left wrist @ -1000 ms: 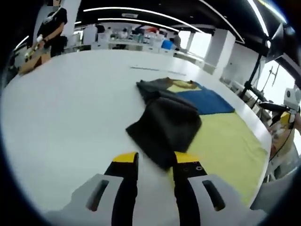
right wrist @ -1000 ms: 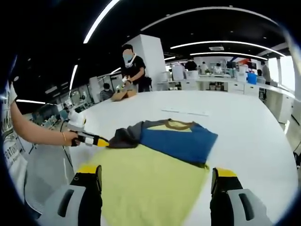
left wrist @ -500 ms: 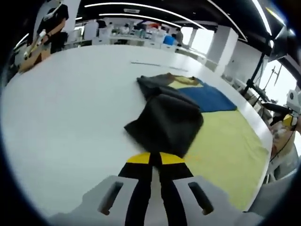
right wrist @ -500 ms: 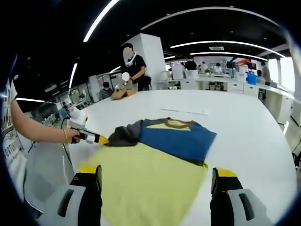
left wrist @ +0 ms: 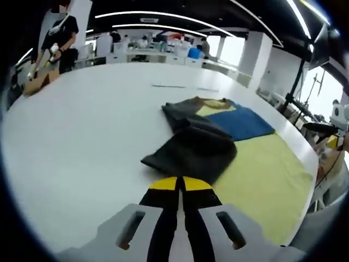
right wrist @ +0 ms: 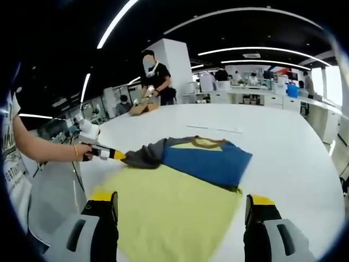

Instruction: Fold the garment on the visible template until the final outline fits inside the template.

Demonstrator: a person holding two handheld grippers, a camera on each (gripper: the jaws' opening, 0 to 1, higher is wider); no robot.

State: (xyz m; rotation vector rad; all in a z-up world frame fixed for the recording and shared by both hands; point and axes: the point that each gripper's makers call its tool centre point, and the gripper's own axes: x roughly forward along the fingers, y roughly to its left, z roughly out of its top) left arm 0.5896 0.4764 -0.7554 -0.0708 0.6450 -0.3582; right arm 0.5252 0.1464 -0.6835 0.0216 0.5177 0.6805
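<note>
Garment [left wrist: 203,143]: soft knit, lying mid-frame in the left gripper view on the white worktop [left wrist: 82,136]; blue body panel, dark grey sleeve, a yellow patch inside a brownish neckband. The grey sleeve was bunched into a rumpled, rounded heap nearest the camera.
Template [left wrist: 267,180]: flat, matte yellow-green sheet, roughly rectangular, under the garment and stretching to the lower right of the left gripper view; its right edge was cut off by the round view.
Left gripper [left wrist: 180,183]: yellow-tipped black jaws pressed together at bottom centre, at the near edge of the grey sleeve; whether cloth was pinched between them could not be made out.
Left gripper from the other side [right wrist: 115,155]: in the right gripper view its yellow tip touched the grey sleeve's end at centre left, held by a hand [right wrist: 82,153].
Right gripper [right wrist: 182,210]: jaws spread wide at the bottom corners, nothing between them, hovering over the near end of the template.
Change from a second ago: the left jaws had gone from parted to closed; the sleeve heap sat flatter and more drawn out; in the right gripper view the sleeve end sat higher and further left.
Background: a person [right wrist: 155,82] stood at the worktop's far edge with a brown object, details too small to tell.
</note>
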